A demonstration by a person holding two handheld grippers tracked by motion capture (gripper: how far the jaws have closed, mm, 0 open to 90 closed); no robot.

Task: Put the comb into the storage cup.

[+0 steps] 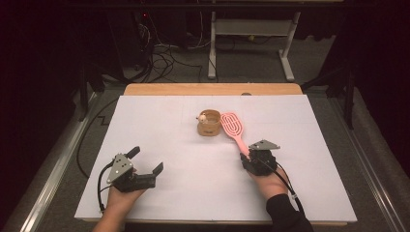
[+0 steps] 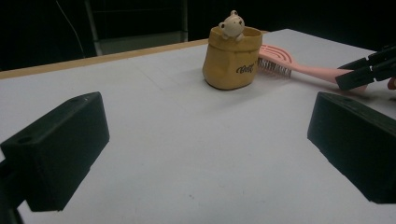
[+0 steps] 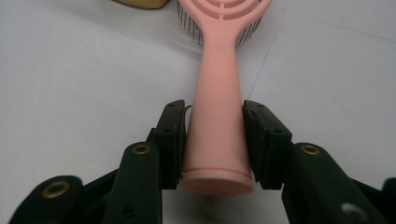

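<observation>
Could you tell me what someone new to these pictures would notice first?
First, the pink hairbrush lying right of centre on the white table, its handle clamped between the jaws of the right tool near the butt end. Just left of the brush head stands a small tan pot with a little bear figure peeking over its rim. The left tool rests near the table's front left, jaws wide open around nothing.

White-covered tabletop (image 1: 193, 193) with a wooden edge along the far side. Resting directly on it, near the middle: yellow bag-shaped pot (image 1: 209, 123) and, just beside it, pink hairbrush (image 1: 234, 128), bristles down, handle toward the near side.
</observation>
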